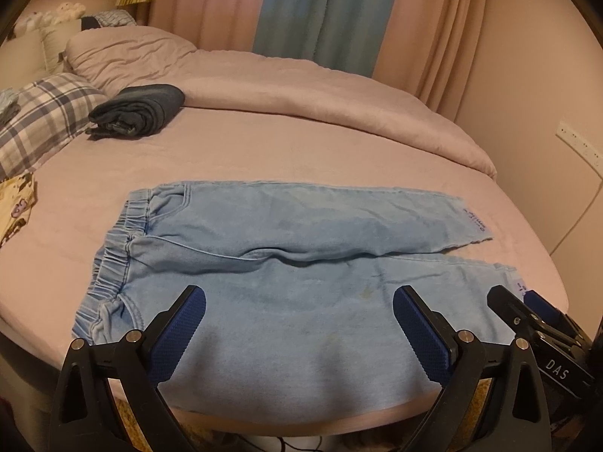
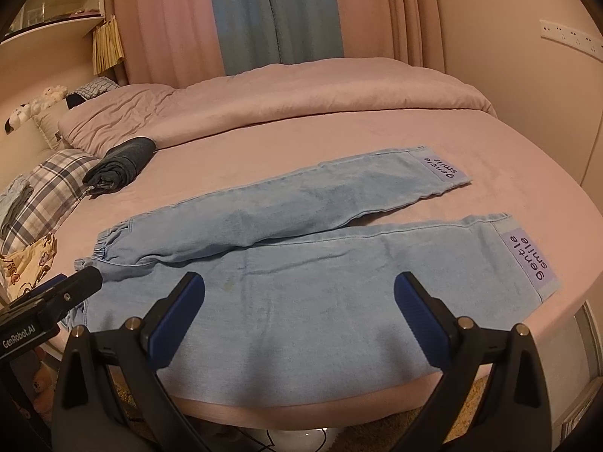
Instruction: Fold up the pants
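**Both claws spread over flat jeans**

The light blue jeans (image 1: pixel 286 263) lie flat and unfolded on my pink bed (image 1: pixel 264 143), waistband to the left, legs running right. My left gripper (image 1: pixel 299 320) hovers wide apart over the near leg; my right gripper (image 2: pixel 299 314) is spread too, holding nothing. A dark folded garment (image 1: pixel 137 111) rests near the plaid pillow (image 1: pixel 41 113).
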Available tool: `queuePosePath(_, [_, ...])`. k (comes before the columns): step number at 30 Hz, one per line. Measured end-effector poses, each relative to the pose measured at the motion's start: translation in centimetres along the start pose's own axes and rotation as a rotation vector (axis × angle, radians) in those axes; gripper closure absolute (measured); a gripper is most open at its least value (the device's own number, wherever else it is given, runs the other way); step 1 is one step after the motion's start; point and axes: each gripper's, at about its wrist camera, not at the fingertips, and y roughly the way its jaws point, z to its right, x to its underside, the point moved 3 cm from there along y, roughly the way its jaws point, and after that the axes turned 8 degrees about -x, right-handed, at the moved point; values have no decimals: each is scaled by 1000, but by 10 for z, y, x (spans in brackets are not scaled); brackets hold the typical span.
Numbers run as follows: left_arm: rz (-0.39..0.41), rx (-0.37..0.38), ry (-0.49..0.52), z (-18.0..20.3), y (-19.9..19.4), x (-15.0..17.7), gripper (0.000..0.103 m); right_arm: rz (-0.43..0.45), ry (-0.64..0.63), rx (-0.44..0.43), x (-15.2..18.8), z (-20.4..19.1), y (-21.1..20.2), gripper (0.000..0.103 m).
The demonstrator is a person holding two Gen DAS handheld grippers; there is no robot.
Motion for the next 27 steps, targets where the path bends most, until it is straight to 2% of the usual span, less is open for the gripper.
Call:
queuePosePath(14, [-40,15,4,-1,15,4,3,-36,31,17,4,12,11,3])
queuePosePath(27, [-54,28,1,-3,23,4,8,-71,40,28,6,16,23,4])
